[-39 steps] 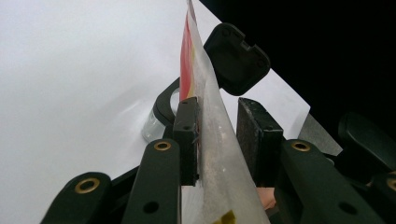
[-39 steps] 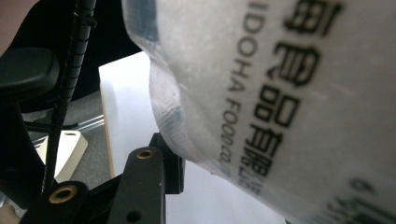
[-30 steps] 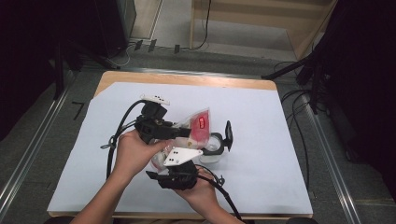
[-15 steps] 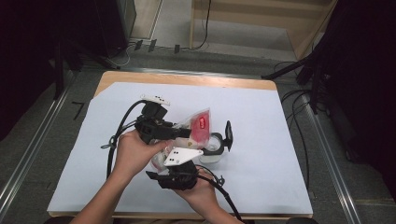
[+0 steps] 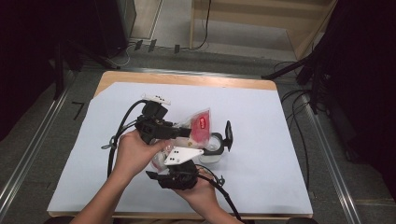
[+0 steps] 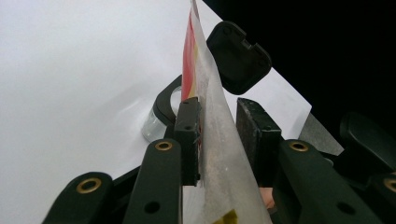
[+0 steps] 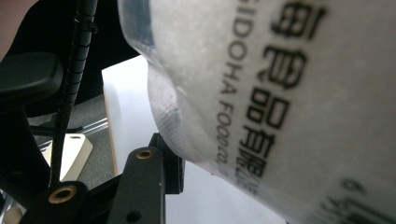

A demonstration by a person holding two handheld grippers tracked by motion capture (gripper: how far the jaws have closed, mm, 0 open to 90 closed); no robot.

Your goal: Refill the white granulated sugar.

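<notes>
You have a soft, light plastic pouch (image 5: 198,125) tilted over the open jar (image 5: 212,148), its film pinched in your left hand-held gripper (image 6: 219,126). Your right hand-held gripper (image 5: 175,175) sits just below the pouch; I can't tell whether it grips. The film is slippery and crumples, so hold it by the flat sealed edge.

bag (image 5: 200,123) tilted over jar (image 5: 212,147) | 2 grippers beside it | white sheet (image 5: 261,140)

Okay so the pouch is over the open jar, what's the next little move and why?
Probably tip the pouch a little further toward the jar. Its lid already stands open, and the left tool has the pouch between its pads above the mouth, so a small tilt should start the contents going in.
</notes>
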